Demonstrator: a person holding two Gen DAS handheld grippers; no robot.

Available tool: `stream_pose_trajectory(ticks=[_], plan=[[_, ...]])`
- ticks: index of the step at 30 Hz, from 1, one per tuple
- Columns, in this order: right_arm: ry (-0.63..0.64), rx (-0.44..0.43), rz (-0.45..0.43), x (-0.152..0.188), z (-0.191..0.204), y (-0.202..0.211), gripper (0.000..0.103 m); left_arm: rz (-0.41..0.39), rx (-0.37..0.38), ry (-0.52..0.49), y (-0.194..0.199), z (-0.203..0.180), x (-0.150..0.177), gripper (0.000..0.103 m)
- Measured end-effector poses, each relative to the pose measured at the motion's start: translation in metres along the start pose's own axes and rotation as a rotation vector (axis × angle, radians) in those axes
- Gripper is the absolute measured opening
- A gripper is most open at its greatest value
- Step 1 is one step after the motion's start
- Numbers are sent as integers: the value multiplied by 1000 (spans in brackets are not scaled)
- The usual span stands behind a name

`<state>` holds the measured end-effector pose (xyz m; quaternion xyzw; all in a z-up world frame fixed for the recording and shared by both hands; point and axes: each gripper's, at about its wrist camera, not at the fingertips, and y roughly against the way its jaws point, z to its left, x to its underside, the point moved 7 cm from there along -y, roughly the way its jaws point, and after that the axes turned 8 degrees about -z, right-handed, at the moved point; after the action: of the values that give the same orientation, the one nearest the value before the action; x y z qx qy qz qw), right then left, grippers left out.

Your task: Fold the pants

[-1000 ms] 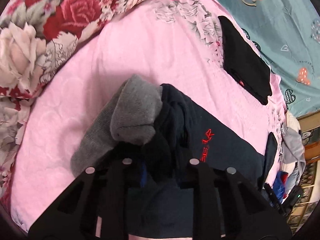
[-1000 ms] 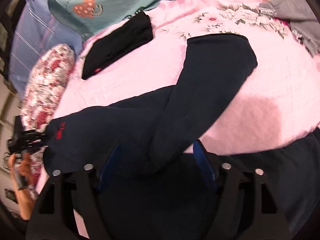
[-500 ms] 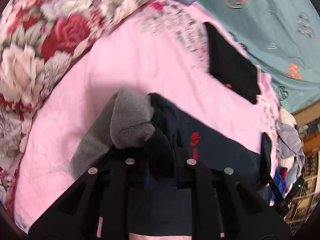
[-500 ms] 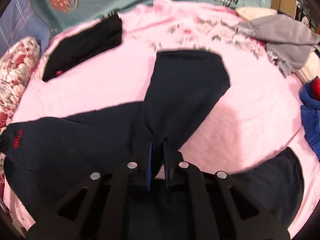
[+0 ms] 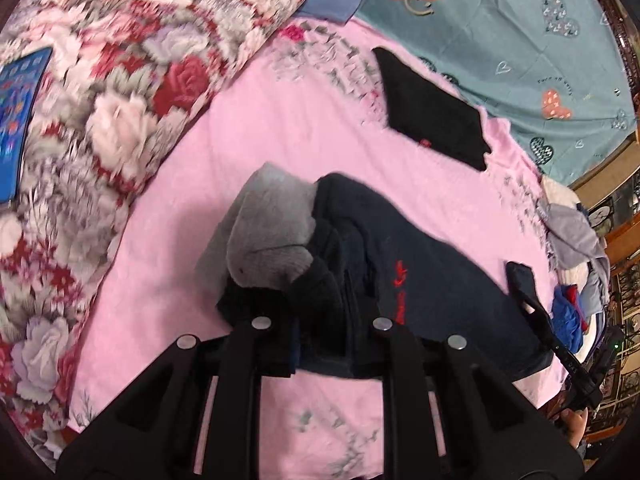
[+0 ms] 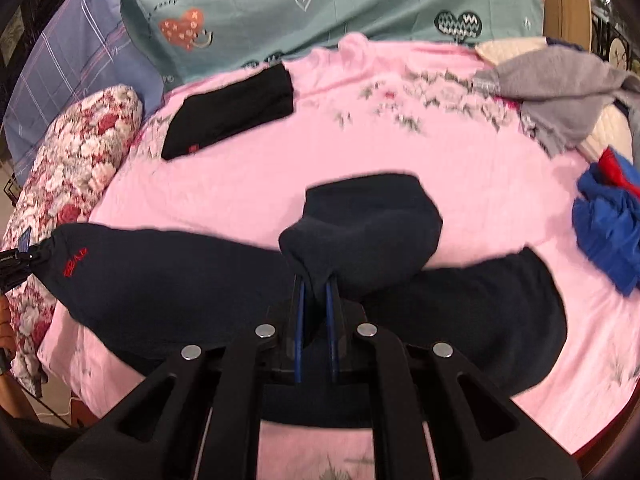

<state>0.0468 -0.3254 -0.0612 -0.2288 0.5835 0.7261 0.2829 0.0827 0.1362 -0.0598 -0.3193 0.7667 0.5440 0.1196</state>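
Note:
Dark navy pants (image 6: pixel 168 280) with a red logo lie across the pink bedspread (image 6: pixel 460 168). In the left wrist view, my left gripper (image 5: pixel 320 320) is shut on the bunched waist end of the pants (image 5: pixel 432 276), where grey inner lining (image 5: pixel 268 232) is turned outward. In the right wrist view, my right gripper (image 6: pixel 316 292) is shut on a pinched fold of a pant leg (image 6: pixel 372 224), lifted off the bed. The other leg (image 6: pixel 488 312) lies flat to the right.
A folded black garment (image 6: pixel 232 112) lies at the far side of the bed. A floral pillow (image 5: pixel 120 92) holds a phone (image 5: pixel 16 112). Grey (image 6: pixel 560 92) and blue (image 6: pixel 608 228) clothes pile at the right edge. A teal sheet (image 6: pixel 320 8) hangs behind.
My right gripper closed on the pant leg and lifted it, pulling it back toward me. My left gripper pulled the waist end nearer, with more pink bedspread showing below.

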Motion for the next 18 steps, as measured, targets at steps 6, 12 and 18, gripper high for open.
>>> stream_pose_trajectory(ticks=[6,12,18], plan=[[-41,28,120,40,-13,-26,24,97,-184,-45,-57,33,30,32],[108,40,157,29,-1,-22,47,81,-194,-103,-46,20,18,60],[125,120,-68,-35,-3,-14,82,-134,-229,-158,1,5,-17,84]])
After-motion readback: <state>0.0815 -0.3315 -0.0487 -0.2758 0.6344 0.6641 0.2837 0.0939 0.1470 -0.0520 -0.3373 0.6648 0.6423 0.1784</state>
